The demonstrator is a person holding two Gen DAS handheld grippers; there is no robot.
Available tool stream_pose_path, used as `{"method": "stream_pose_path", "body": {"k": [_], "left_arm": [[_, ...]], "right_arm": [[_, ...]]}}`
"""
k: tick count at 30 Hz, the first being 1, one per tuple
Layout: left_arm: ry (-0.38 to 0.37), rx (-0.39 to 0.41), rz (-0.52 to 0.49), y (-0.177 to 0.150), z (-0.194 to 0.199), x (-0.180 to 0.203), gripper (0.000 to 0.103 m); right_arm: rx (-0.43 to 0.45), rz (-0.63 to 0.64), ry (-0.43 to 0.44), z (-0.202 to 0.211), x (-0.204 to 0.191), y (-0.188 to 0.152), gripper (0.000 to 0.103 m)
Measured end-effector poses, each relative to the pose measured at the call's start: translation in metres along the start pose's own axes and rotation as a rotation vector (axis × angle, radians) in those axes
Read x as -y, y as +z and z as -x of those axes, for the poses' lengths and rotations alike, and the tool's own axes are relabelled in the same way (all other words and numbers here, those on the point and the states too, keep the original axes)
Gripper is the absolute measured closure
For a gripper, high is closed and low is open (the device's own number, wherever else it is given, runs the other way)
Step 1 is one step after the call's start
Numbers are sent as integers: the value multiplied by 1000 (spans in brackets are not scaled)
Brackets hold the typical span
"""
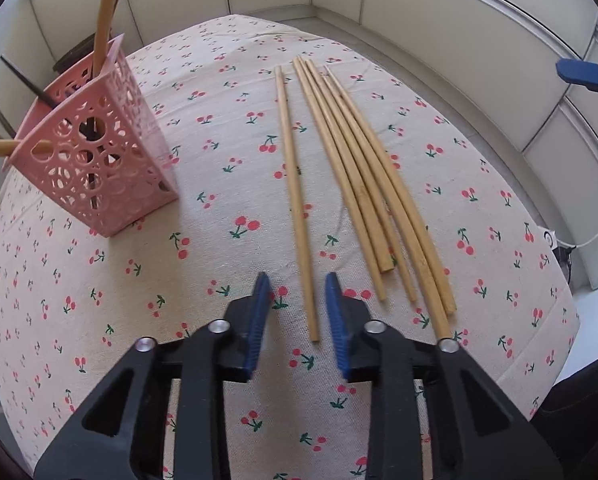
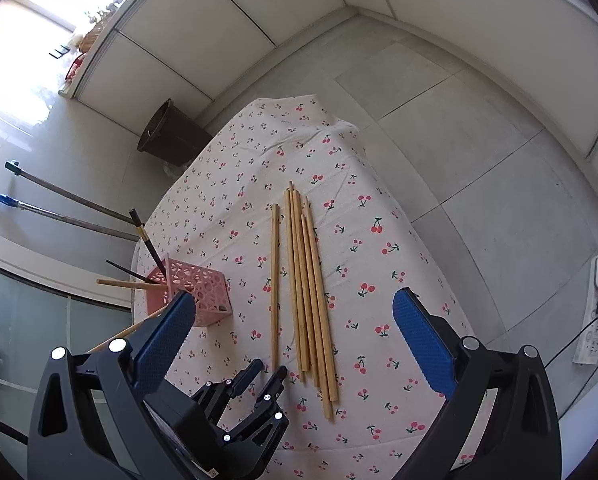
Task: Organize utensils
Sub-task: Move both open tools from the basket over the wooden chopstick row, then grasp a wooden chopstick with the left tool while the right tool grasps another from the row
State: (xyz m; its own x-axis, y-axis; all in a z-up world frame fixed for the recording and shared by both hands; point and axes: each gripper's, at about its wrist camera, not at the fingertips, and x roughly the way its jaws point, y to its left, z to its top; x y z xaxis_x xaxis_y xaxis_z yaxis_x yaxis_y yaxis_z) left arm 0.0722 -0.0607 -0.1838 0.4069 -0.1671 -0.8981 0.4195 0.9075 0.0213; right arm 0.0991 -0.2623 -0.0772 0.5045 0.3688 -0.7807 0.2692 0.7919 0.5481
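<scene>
I have the left claw (image 1: pixel 297 308) straddling the near end of the lone chopstick (image 1: pixel 295 200) on the table (image 1: pixel 219 264), pads not yet pressing it, right claw (image 2: pixel 295 324) wide open and empty above, so I should pinch squarely before lifting toward the pink basket (image 1: pixel 99 152).

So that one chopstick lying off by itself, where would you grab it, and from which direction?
Probably near its close end, coming straight down from above with a finger on each side. The lone chopstick lies flat and straight on the tablecloth, clear of the bundle, so there is room both sides. The left gripper already straddles that end.
</scene>
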Motion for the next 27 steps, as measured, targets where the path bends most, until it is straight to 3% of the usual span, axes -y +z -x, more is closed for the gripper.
{"method": "stream_pose_path", "body": {"k": [1, 6, 10, 14, 22, 27], "left_arm": [[-5, -3, -11, 0, 1, 2, 98], [-18, 8, 1, 0, 2, 1, 99], [-46, 62, 40, 3, 20, -9, 99], [-64, 143, 71, 4, 54, -16, 99], [-83, 380, 51, 10, 139, -21, 99], [-119, 457, 50, 12, 169, -25, 99]], "right_arm": [[-6, -5, -2, -2, 2, 0, 7], [-44, -38, 10, -12, 8, -1, 7], [-56, -62, 18, -16, 14, -1, 7], [-59, -75, 9, -21, 17, 1, 7], [-104, -118, 14, -60, 22, 11, 7], [-106, -82, -48, -97, 22, 27, 8]]}}
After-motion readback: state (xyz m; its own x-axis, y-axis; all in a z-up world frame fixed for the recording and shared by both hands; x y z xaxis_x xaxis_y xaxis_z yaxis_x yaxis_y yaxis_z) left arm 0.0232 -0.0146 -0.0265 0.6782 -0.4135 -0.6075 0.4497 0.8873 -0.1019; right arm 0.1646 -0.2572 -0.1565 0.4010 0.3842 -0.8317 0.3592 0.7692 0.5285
